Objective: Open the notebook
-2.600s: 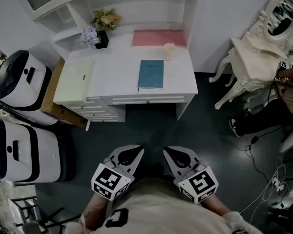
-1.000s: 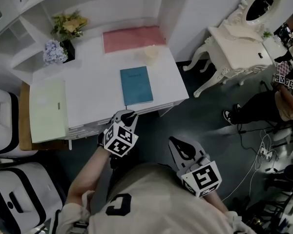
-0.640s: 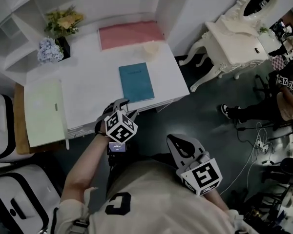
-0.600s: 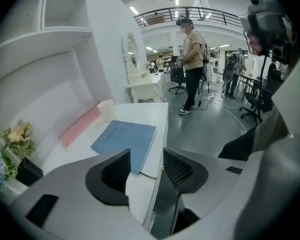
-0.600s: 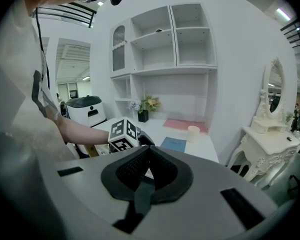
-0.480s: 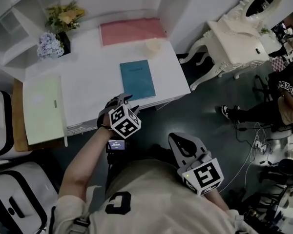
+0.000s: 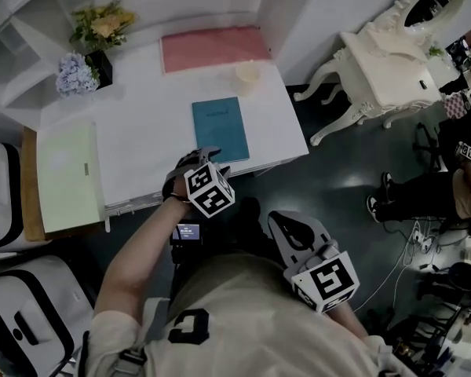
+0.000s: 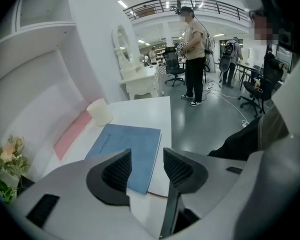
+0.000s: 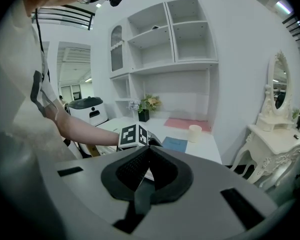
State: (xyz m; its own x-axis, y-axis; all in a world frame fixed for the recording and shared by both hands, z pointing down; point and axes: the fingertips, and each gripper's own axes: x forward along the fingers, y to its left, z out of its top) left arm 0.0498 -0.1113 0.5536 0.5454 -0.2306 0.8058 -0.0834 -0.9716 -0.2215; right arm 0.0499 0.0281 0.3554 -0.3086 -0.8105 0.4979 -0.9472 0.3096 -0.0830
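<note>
The blue notebook (image 7: 220,129) lies shut and flat on the white desk (image 7: 149,128), cover up, its near edge close to the desk's front edge. In the head view the left gripper (image 7: 196,158) hangs over that front edge at about 7 o'clock from the notebook, just short of its near left corner, pointing steeply down. In the left gripper view its jaws stand wide apart with nothing pressed between them; through the gap show the notebook's (image 8: 125,149) near right corner and bare desk. Whether the tips touch the desk I cannot tell. The right gripper (image 7: 289,222) is held low by the person's body, at about 4 o'clock from the left one and well off the desk. In the right gripper view its jaws (image 9: 149,156) are closed together on nothing. That view looks across at the left gripper's marker cube (image 9: 135,135) and the notebook (image 9: 174,144) beyond it. On the desk a pale cup (image 7: 248,72) stands at 1 o'clock from the notebook, apart from it. A pink mat (image 7: 212,49) lies at 12 o'clock against the back. A light green pad (image 7: 63,175) lies at 8 o'clock near the desk's left end, and flowers (image 7: 102,26) stand at 10 o'clock. A white dressing table (image 7: 385,61) stands on the dark floor at 2 o'clock from the desk.
</note>
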